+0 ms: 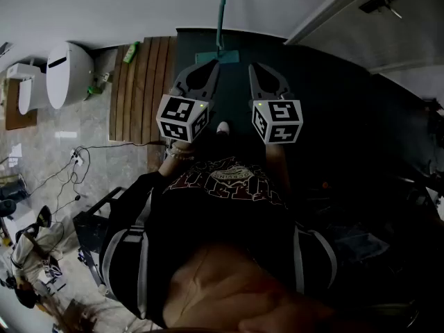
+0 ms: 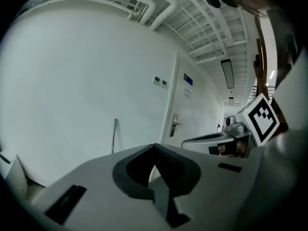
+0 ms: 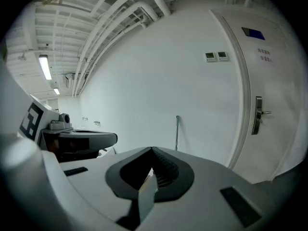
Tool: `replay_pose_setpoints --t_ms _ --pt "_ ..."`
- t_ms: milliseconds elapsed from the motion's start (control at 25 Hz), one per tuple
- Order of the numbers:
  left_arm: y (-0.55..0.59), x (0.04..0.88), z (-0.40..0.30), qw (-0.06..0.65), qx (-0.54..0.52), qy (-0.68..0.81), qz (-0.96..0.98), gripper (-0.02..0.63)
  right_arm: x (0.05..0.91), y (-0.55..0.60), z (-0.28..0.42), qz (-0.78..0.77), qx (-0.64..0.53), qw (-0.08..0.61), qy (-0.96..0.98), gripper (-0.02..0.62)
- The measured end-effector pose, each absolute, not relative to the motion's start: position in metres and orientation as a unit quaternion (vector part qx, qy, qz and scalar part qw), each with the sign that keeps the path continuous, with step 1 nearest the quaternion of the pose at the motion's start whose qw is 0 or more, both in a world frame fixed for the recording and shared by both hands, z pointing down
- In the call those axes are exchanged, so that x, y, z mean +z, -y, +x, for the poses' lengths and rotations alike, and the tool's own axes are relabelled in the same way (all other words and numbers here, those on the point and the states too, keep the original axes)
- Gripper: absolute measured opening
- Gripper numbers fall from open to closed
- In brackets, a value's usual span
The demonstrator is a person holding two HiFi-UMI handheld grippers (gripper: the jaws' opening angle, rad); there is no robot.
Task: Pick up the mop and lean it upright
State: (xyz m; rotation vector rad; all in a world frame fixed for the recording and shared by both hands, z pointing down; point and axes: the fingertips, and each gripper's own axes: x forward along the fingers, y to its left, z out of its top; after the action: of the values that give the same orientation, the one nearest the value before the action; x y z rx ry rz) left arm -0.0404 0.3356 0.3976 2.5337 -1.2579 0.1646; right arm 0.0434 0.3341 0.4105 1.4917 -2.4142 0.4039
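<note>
The mop stands upright against the white wall. Its teal handle rises from the flat mop head on the dark floor. The handle also shows as a thin pole in the left gripper view and as a pole in the right gripper view. My left gripper and right gripper hang side by side just short of the mop head, touching nothing. Both are shut and empty: the left gripper and right gripper each show jaw tips meeting in their own views.
A white toilet and a wooden slatted mat lie to the left, with a green bottle at the wall. Cables run over the tiled floor. A white door with a lever handle stands right of the mop.
</note>
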Motion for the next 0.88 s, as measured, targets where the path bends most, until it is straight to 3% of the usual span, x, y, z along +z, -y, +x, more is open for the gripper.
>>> replay_pose_setpoints --t_ms 880 --pt "-0.300 0.413 -0.027 0.170 0.062 0.463 0.868 0.046 0.424 -0.294 0.056 0.481 0.147 0.141 0.852 0.019"
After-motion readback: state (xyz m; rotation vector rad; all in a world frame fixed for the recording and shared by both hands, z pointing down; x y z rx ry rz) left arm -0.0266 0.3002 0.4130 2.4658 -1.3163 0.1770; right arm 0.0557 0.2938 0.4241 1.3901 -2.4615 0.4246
